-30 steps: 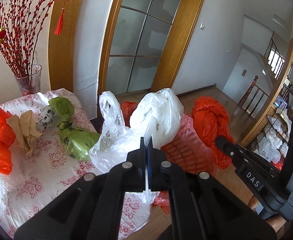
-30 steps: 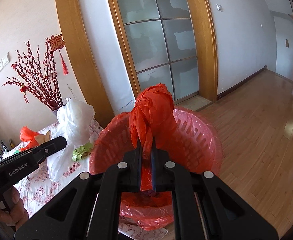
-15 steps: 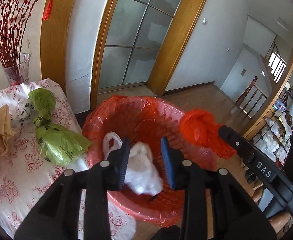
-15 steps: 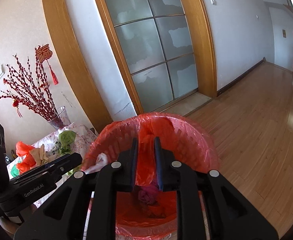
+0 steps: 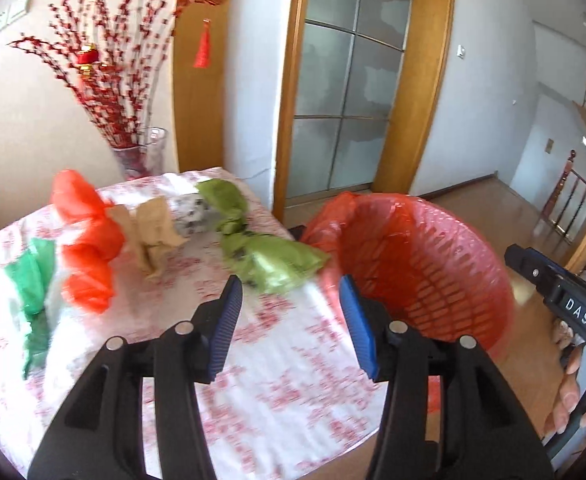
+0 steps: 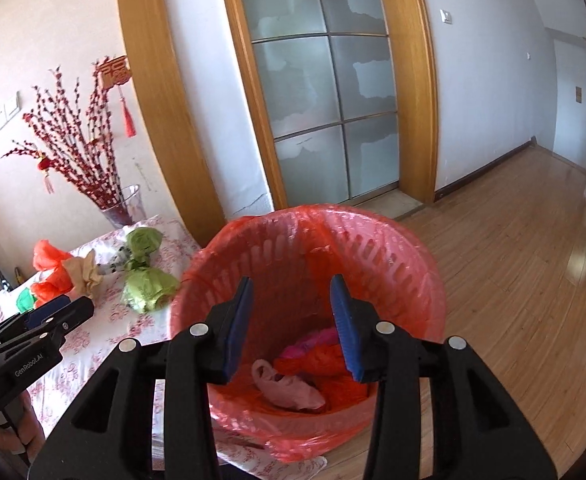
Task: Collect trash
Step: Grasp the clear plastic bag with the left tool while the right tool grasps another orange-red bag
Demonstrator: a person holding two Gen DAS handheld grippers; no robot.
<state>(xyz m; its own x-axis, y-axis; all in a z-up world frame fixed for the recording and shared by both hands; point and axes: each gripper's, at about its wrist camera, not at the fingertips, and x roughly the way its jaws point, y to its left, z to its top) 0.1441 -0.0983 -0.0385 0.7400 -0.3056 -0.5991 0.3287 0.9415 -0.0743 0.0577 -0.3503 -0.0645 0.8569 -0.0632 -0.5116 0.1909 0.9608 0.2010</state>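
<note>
A red basket lined with a red bag stands at the right edge of a table under a floral cloth. Inside it lie a pale plastic bag and a red bag. On the cloth sit a light green bag, a tan crumpled paper, a red-orange bag and a dark green bag. My left gripper hovers over the cloth, jaws opening with nothing between them. My right gripper hangs above the basket, jaws opening, empty.
A glass vase of red blossom branches stands at the table's back corner against the wall. A frosted glass door in a wooden frame is behind the basket. Wooden floor stretches to the right. A person's fingers hold the right gripper's handle.
Both grippers let go: the white bag and the red bag dropped into the basket. My left gripper then swung left over the table; both pairs of jaws widened.
</note>
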